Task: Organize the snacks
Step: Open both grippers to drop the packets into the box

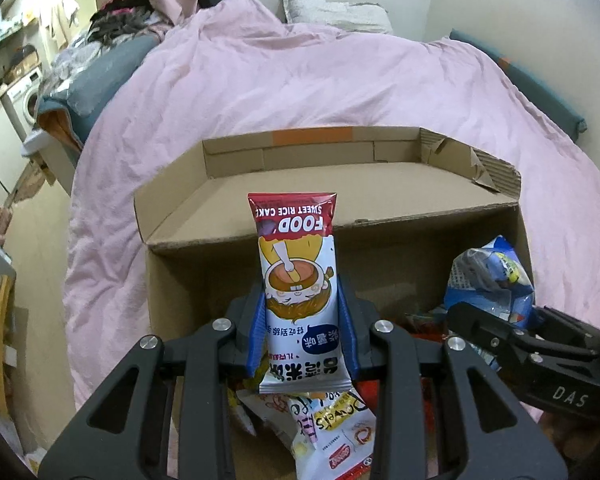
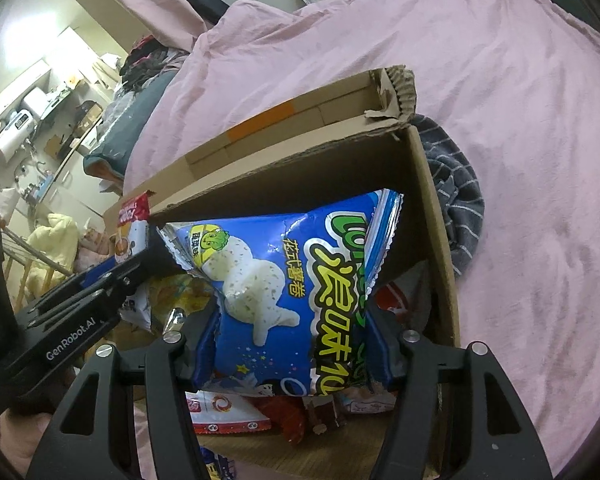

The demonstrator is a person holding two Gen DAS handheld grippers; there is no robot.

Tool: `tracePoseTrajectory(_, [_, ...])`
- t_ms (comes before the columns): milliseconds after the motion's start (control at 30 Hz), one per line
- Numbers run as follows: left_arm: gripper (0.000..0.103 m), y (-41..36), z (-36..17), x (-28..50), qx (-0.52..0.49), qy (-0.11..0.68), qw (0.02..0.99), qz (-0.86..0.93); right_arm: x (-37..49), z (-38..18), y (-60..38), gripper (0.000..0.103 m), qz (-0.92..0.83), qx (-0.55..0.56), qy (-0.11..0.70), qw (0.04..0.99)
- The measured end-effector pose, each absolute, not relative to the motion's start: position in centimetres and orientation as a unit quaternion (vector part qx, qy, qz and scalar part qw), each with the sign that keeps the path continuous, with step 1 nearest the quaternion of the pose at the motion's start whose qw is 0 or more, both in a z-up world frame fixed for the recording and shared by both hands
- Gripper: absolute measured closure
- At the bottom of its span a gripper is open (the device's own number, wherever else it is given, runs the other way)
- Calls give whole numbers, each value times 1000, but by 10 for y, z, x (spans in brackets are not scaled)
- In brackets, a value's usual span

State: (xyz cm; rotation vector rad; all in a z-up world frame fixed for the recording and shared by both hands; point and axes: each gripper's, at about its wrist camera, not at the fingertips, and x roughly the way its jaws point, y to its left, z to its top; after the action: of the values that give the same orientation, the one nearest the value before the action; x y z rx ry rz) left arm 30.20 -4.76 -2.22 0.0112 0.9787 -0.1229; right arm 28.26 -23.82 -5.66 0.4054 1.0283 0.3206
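Snacks filled both of your tools: your left hand-held gripper (image 1: 302,332) was clenched on a narrow rice cake packet (image 1: 296,276), held upright above the open cardboard box (image 1: 260,216). Your right hand-held gripper (image 2: 290,344) was grasping a puffy blue chips bag (image 2: 284,280) by its sides, just over the same box. More snack packets (image 2: 228,412) lay on the box bottom. This box stood on the bed with a pink blanket (image 1: 280,80).
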Motion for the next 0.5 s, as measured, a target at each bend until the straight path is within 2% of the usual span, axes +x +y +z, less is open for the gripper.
tracePoseTrajectory(167, [75, -47, -25, 301, 4, 474, 879, -57, 284, -55, -242, 37, 159, 212, 480, 836])
tracePoseTrajectory(333, [73, -46, -25, 301, 0, 477, 877, -57, 282, -54, -247, 29, 167, 225, 473, 835])
tracePoseTrajectory(467, [61, -42, -23, 299, -6, 476, 878, -57, 279, -50, -251, 17, 171, 238, 459, 839])
tracePoseTrajectory(500, [57, -42, -21, 297, -6, 472, 880, -55, 277, -47, -253, 17, 174, 242, 449, 842])
